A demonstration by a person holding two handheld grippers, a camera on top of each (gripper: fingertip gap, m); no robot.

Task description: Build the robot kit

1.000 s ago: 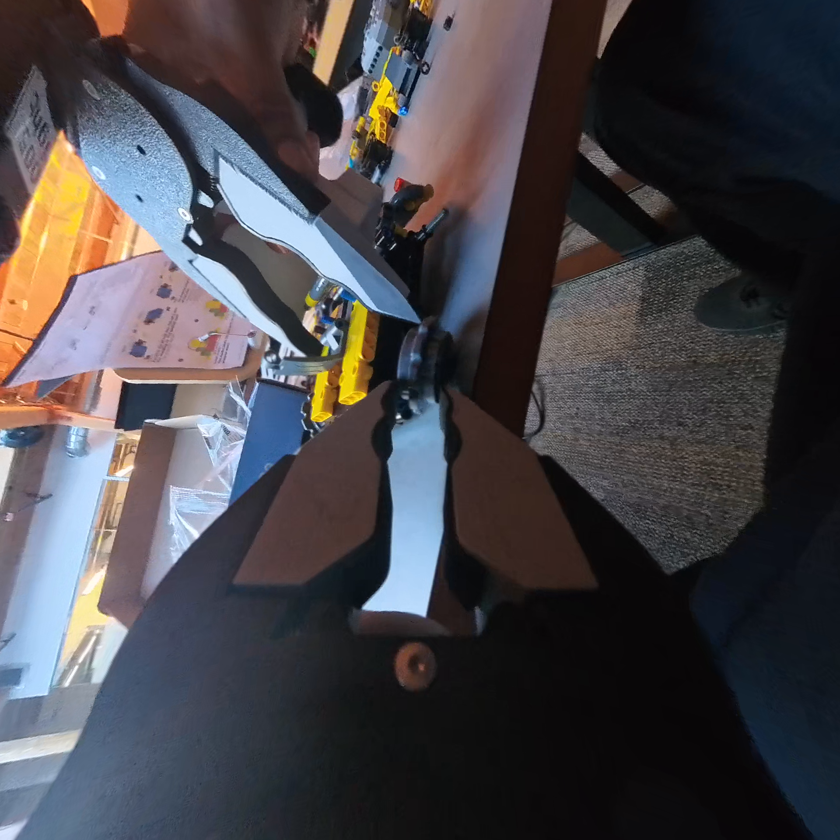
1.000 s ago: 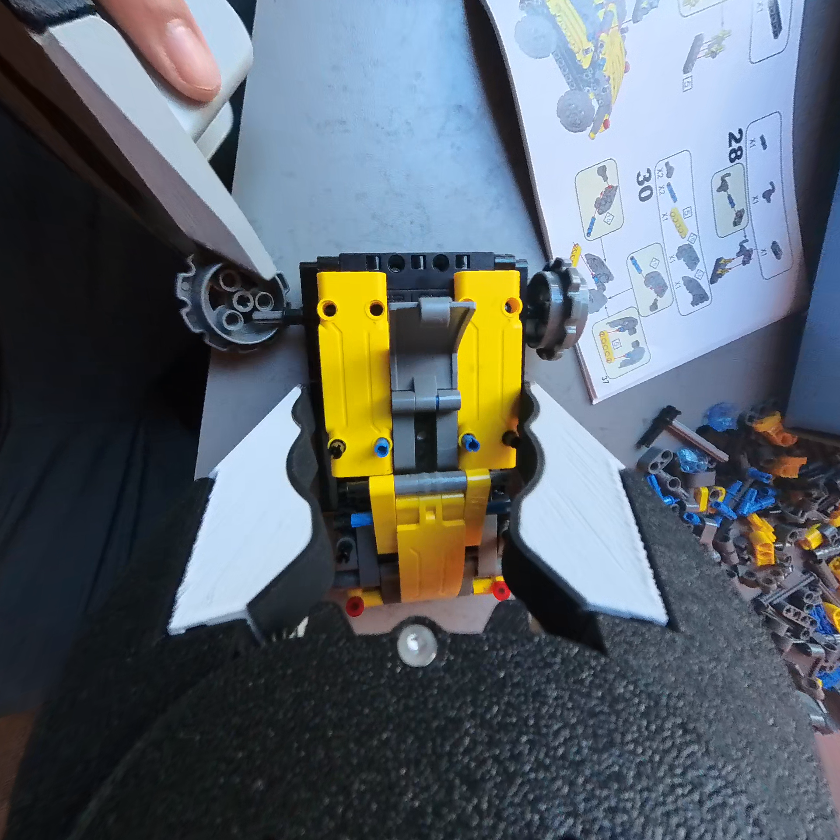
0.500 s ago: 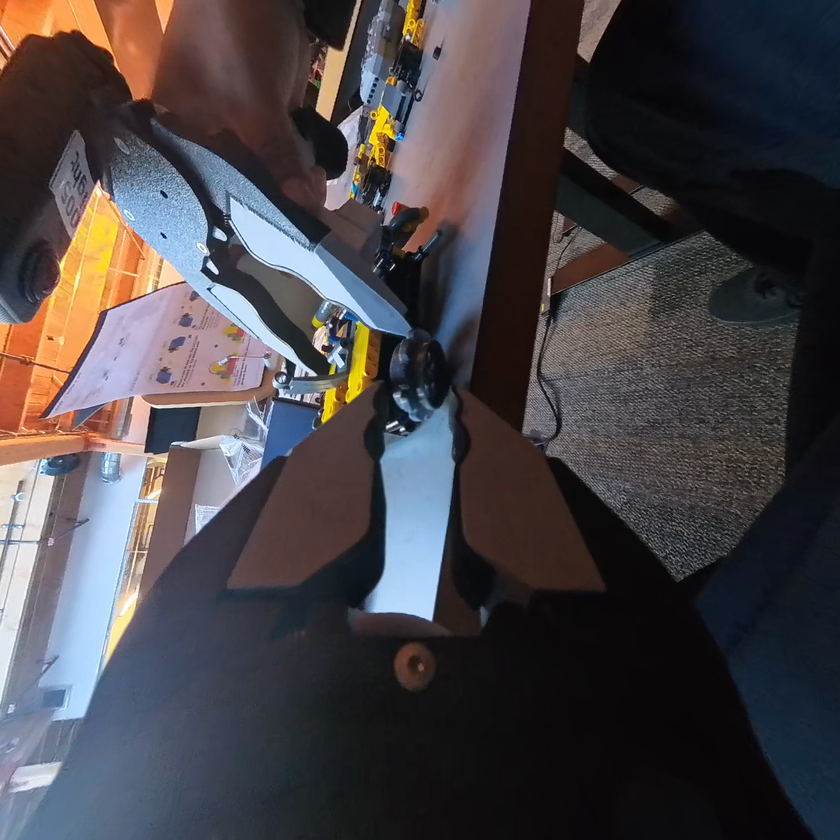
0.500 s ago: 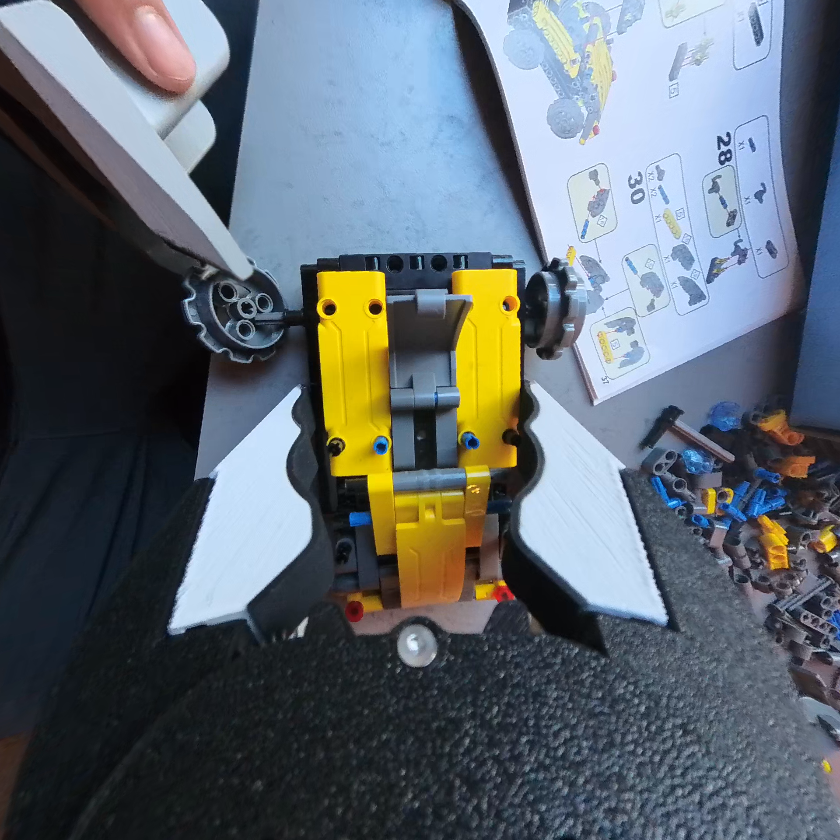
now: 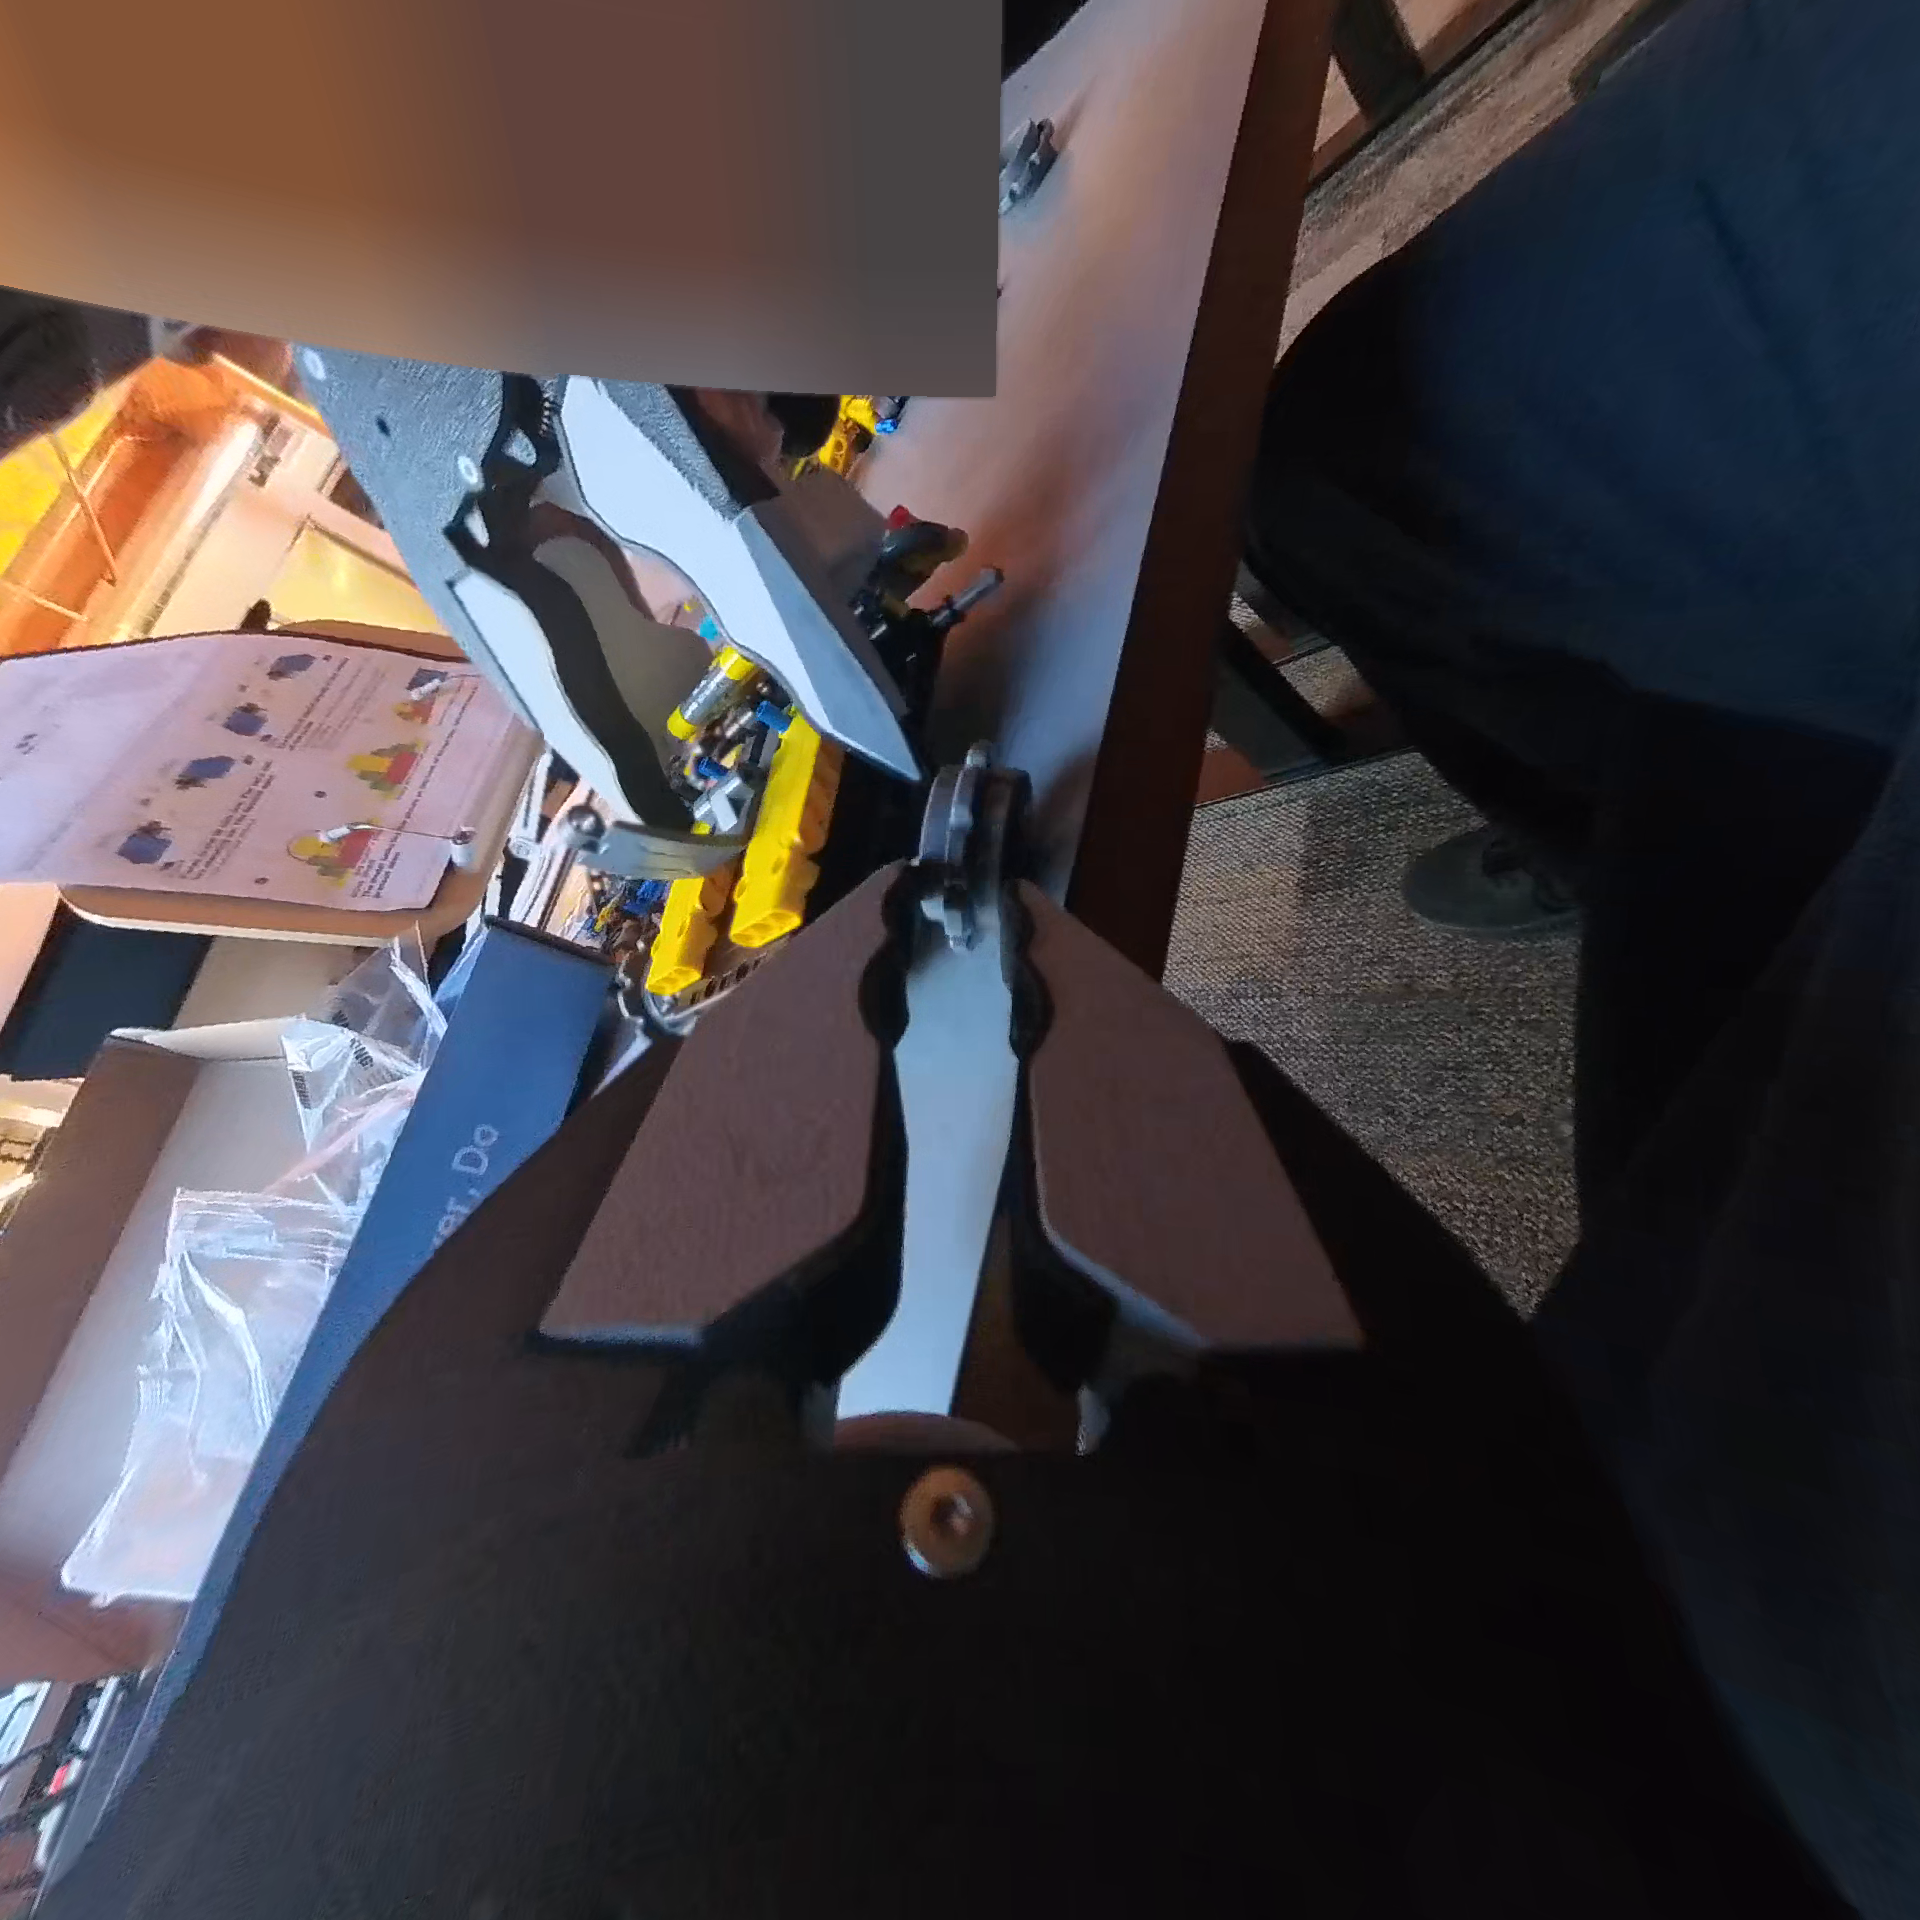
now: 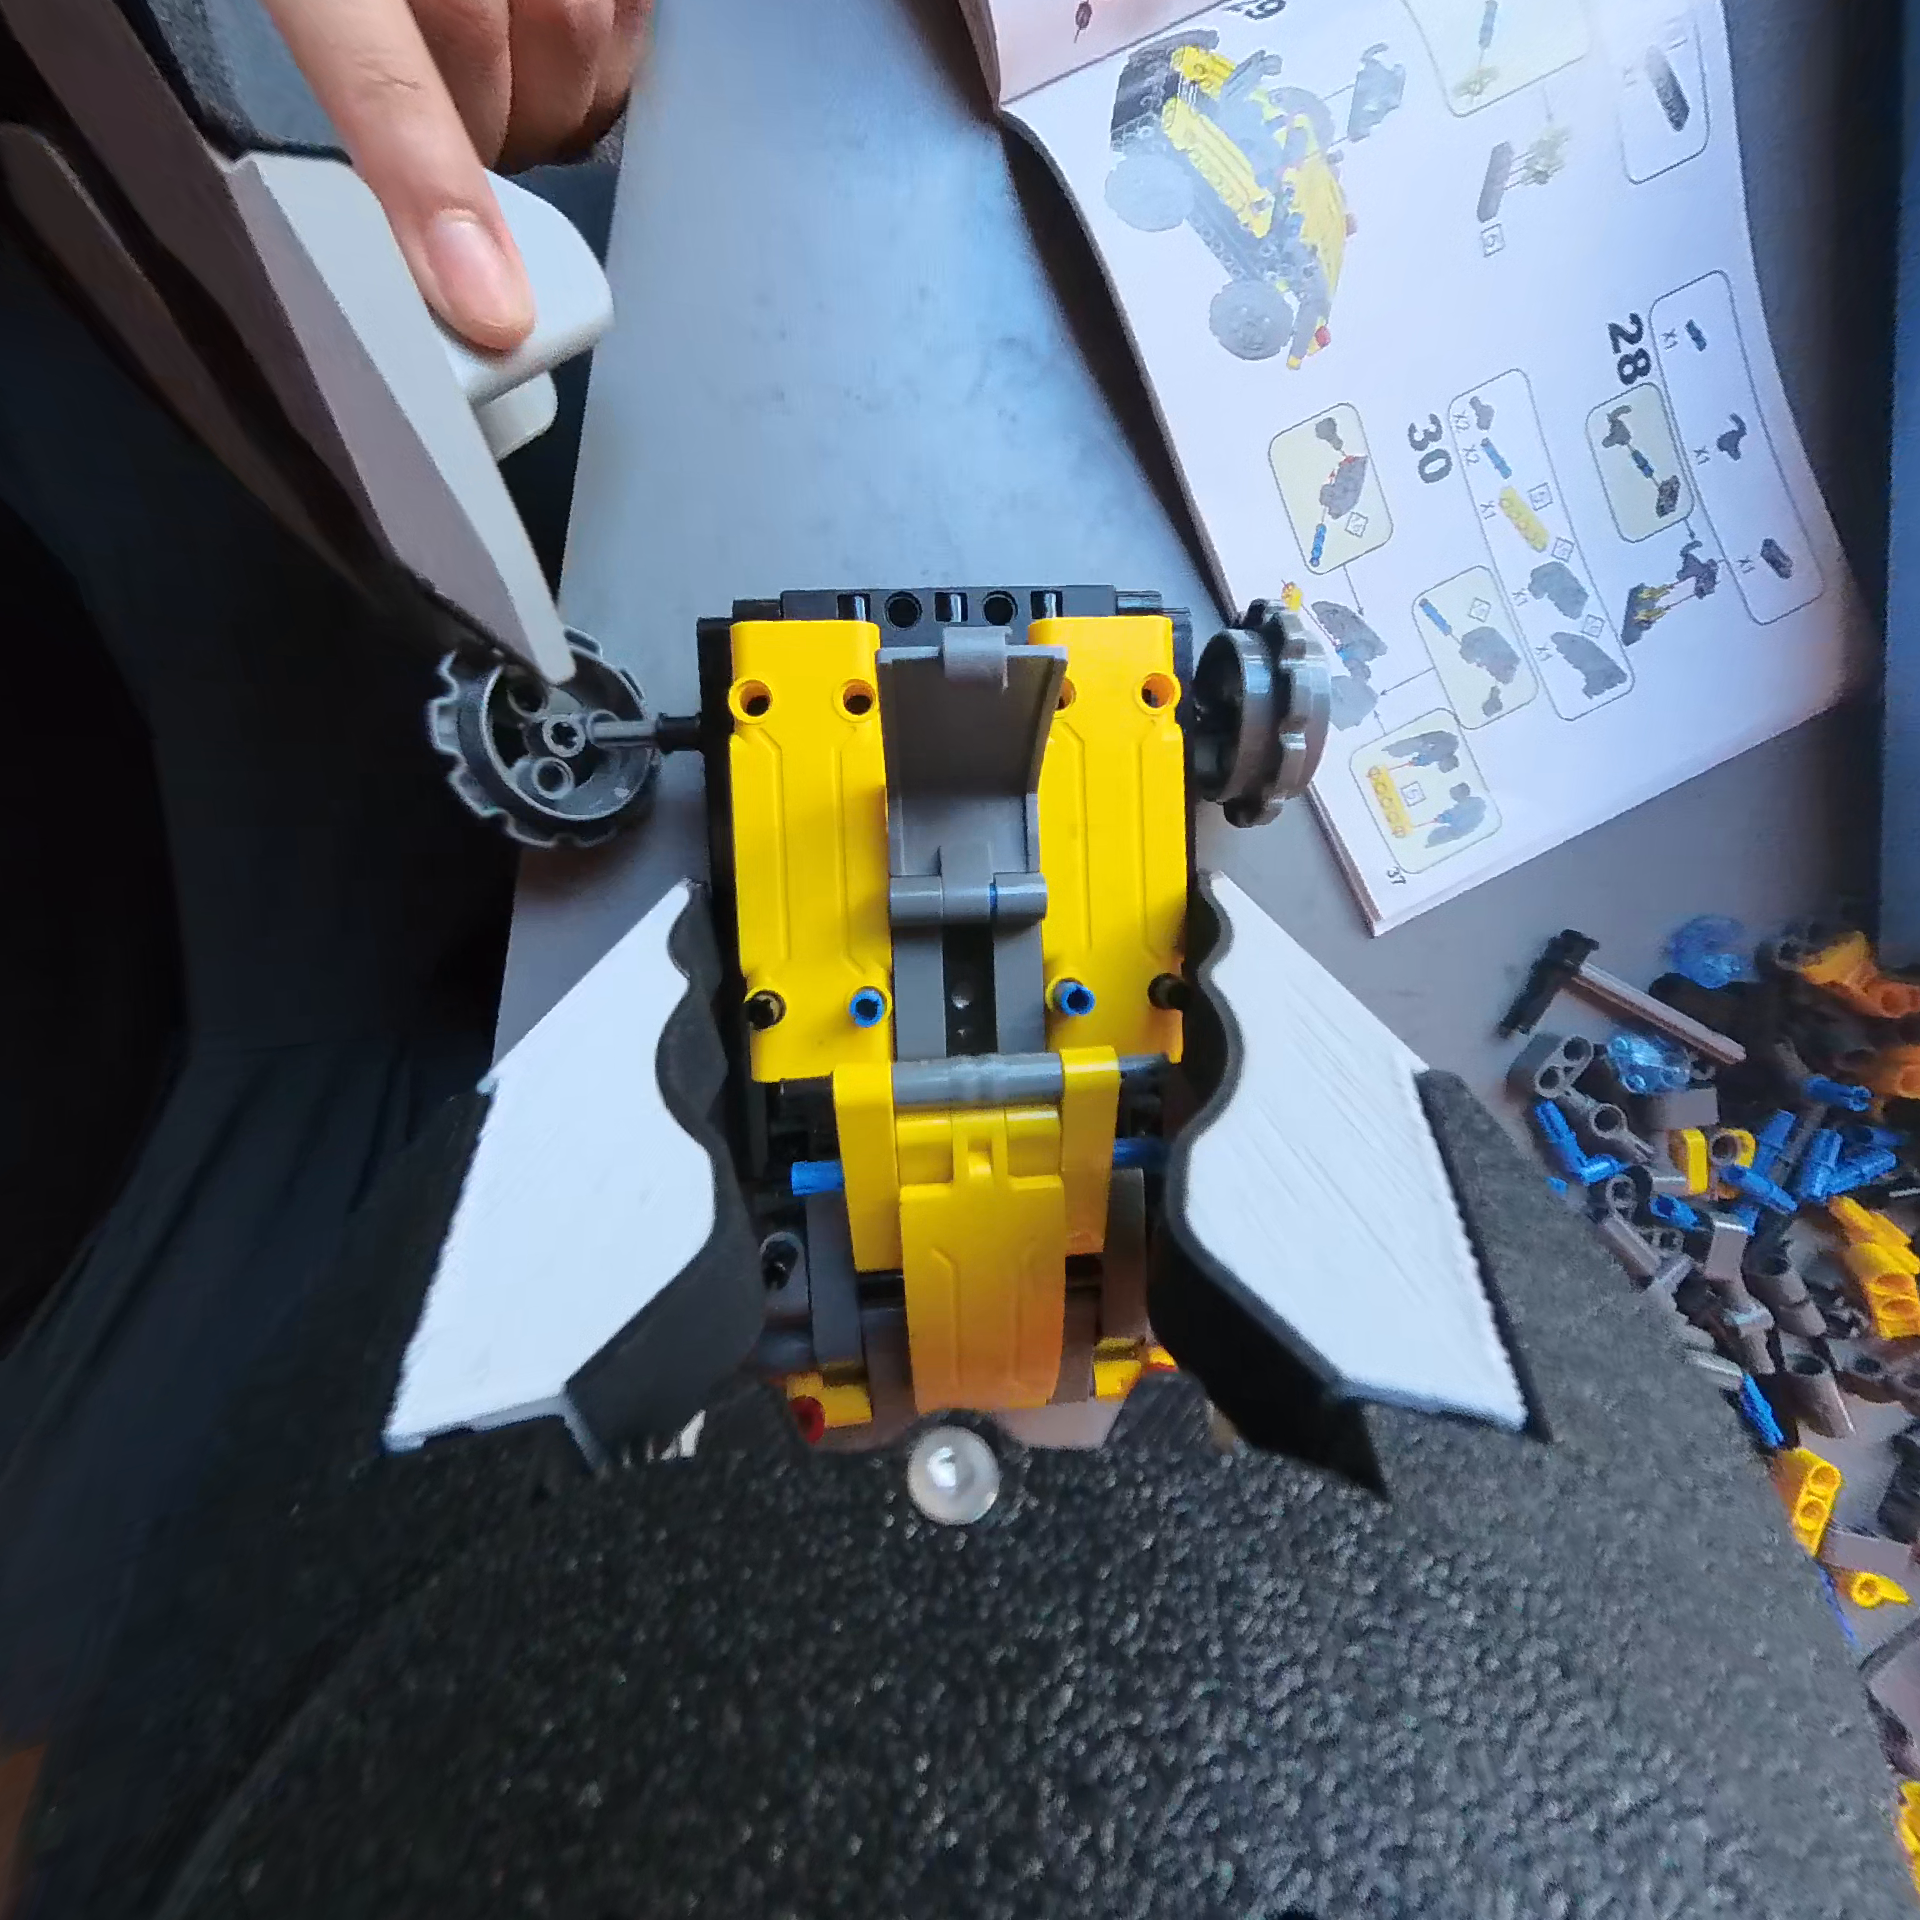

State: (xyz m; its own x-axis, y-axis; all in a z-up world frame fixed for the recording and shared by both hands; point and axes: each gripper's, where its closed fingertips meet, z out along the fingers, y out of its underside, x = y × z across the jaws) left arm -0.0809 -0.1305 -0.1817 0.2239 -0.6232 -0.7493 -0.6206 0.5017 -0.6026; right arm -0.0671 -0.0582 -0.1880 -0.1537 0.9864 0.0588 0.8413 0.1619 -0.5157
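My right gripper (image 6: 951, 899) is shut on a yellow and grey brick-built vehicle model (image 6: 800, 831) and holds it by its sides over the grey table (image 6: 831, 364). A grey toothed wheel (image 6: 545, 743) sits on a thin black axle (image 6: 644, 732) at the model's left side. A second grey wheel (image 6: 1262, 712) is on the right side. My left gripper (image 5: 961, 894) is pinched on the left wheel's rim (image 5: 966, 821). One of its fingers (image 6: 395, 416) reaches down onto that wheel, with a person's finger (image 6: 457, 239) on it. The right gripper (image 5: 727, 644) also shows in the left wrist view.
An open instruction booklet (image 6: 1455, 416) lies at the right. A pile of small blue, yellow and grey pieces (image 6: 1714, 1195) lies beside it. A blue box (image 5: 457, 1143) and clear plastic bags (image 5: 260, 1247) are farther off. The table's brown edge (image 5: 1174, 520) drops to carpet (image 5: 1403, 1039).
My left gripper has moved closer onto the left wheel, and the wheel now tilts so its hollow side shows more. My right gripper still holds the model in place.
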